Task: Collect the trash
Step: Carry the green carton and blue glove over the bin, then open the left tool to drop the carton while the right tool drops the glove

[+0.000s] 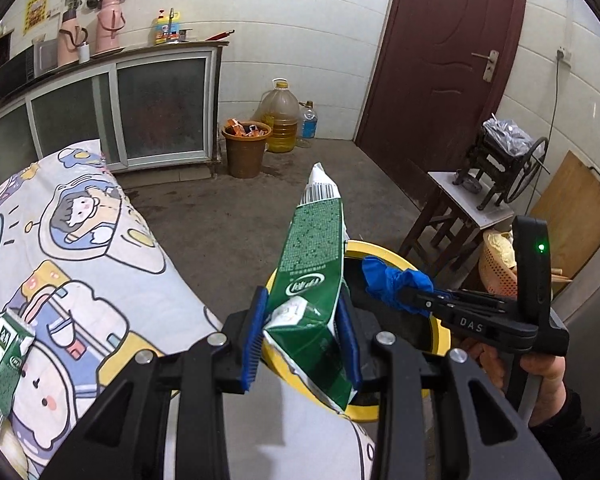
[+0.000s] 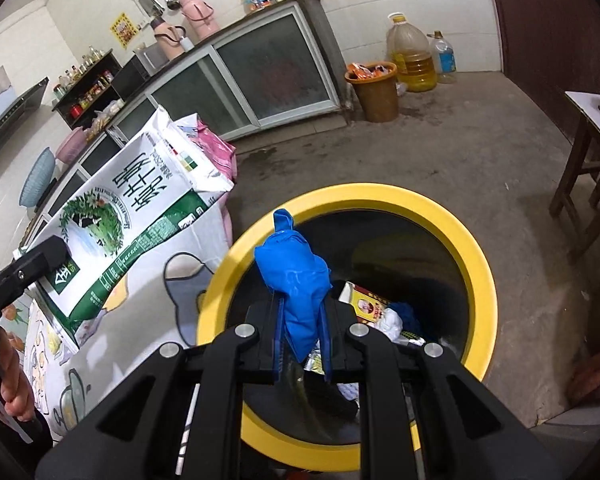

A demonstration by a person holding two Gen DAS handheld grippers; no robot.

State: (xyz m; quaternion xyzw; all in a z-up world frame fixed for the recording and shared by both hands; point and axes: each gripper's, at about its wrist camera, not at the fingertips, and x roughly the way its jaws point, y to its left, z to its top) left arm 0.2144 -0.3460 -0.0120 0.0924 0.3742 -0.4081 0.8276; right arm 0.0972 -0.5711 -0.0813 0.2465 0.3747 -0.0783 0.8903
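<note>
Left tool (image 1: 302, 340) clamped on green bag (image 1: 314, 276) at frame centre beside yellow bin (image 2: 472, 248), right tool (image 2: 302, 344) clamped on blue glove (image 2: 296, 276) over bin mouth, lower centre.

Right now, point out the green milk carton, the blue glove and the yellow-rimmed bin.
green milk carton (image 1: 314, 248), left wrist view, green printed panel.
blue glove (image 2: 298, 276), right wrist view, bunched middle.
yellow-rimmed bin (image 2: 482, 264), right wrist view, right rim.

Each black plastic gripper (image 1: 302, 334) has blue ribbed pads (image 1: 255, 338) and silver screws (image 1: 385, 337). One bears white "DAS" lettering and a green light (image 1: 541, 247). Bare-skinned hands (image 1: 540, 372) show dark sleeves.
</note>
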